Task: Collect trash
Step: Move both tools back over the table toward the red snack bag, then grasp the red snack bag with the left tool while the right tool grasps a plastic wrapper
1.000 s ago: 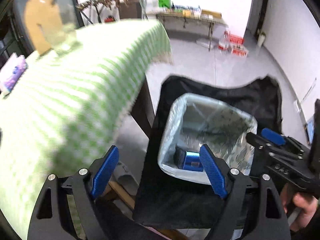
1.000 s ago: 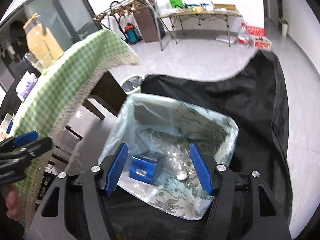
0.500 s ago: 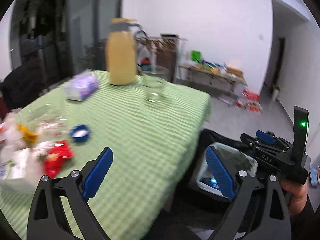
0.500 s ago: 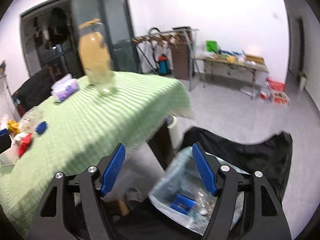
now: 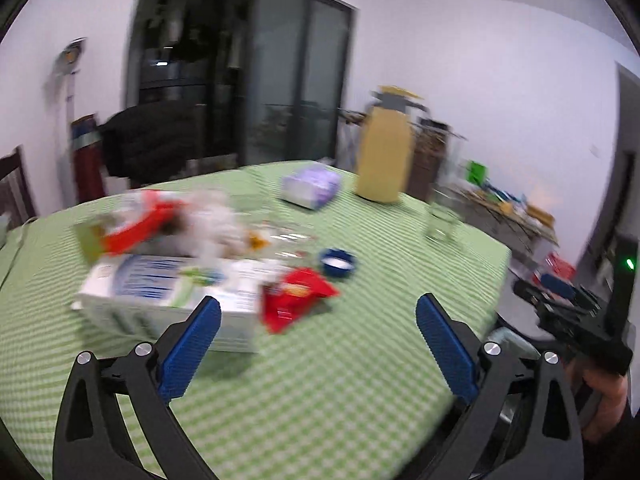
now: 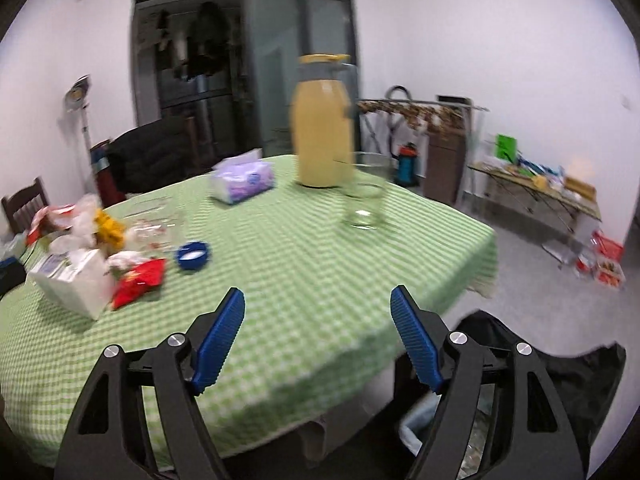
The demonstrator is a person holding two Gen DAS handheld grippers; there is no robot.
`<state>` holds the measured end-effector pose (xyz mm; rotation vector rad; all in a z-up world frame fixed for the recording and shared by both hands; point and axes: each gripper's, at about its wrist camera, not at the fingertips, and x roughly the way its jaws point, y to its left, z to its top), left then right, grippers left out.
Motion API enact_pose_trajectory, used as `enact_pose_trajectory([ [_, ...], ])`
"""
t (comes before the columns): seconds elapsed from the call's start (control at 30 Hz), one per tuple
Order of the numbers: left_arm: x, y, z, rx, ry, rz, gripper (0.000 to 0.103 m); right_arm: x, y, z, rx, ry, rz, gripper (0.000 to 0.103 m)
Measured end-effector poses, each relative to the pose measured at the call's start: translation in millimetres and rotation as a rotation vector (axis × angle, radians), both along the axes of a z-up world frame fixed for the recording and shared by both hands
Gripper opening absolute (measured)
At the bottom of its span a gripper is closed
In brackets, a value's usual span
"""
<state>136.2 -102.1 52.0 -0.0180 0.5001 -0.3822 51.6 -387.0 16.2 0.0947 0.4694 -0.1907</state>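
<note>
My left gripper (image 5: 318, 344) is open and empty above the green checked table (image 5: 340, 392). Just beyond it lie a red wrapper (image 5: 298, 296), a white carton (image 5: 168, 296), a blue cap (image 5: 337, 263) and a blurred heap of wrappers (image 5: 160, 220). My right gripper (image 6: 318, 338) is open and empty over the table's near edge (image 6: 312, 396). The same red wrapper (image 6: 140, 280), carton (image 6: 72, 282) and blue cap (image 6: 193, 255) lie to its left. The lined trash bin (image 6: 452, 432) shows below, partly hidden behind the right finger.
A yellow jug (image 6: 322, 128), a glass (image 6: 366, 206) and a purple tissue pack (image 6: 244, 180) stand on the table's far side. A black bag (image 6: 560, 376) lies around the bin on the floor. The right gripper's body (image 5: 576, 320) shows at the left view's right edge.
Both grippers have swung up from the trash bin and left toward the table. The trash pile has come closer in the left view. Both stay open.
</note>
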Motion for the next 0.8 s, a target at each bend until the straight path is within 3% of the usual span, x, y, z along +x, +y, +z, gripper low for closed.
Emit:
enact_pose_trajectory([
  [0.13, 20.0, 40.9, 4.0, 0.061, -0.076, 0.094, 0.095, 14.2, 30.0, 2.1, -0.048, -0.002, 0.071, 0.076],
  [0.27, 56.1, 58.8, 1.5, 0.272, -0.132, 0.133, 0.095, 24.5, 50.3, -1.8, -0.056, 0.006, 0.115, 0.076],
  [0.47, 84.8, 55.3, -7.6, 0.408, -0.214, 0.065, 0.094, 32.1, 65.2, -12.4, -0.044, 0.039, 0.143, 0.076],
  [0.53, 91.7, 52.9, -12.8, 0.403, -0.179, 0.009, 0.081, 33.0, 68.5, -14.7, -0.046, 0.049, 0.148, 0.076],
  [0.6, 101.9, 54.4, -15.9, 0.388, -0.145, 0.021, 0.032, 32.5, 70.9, -15.6, -0.053, 0.055, 0.152, 0.076],
  [0.67, 101.5, 63.6, -10.5, 0.321, -0.143, 0.001, 0.028, 32.7, 74.4, -15.7, -0.068, 0.061, 0.149, 0.076],
  [0.8, 83.5, 93.9, 16.7, 0.153, -0.237, -0.029, 0.027, 37.7, 80.7, -15.5, -0.082, 0.079, 0.156, 0.076],
])
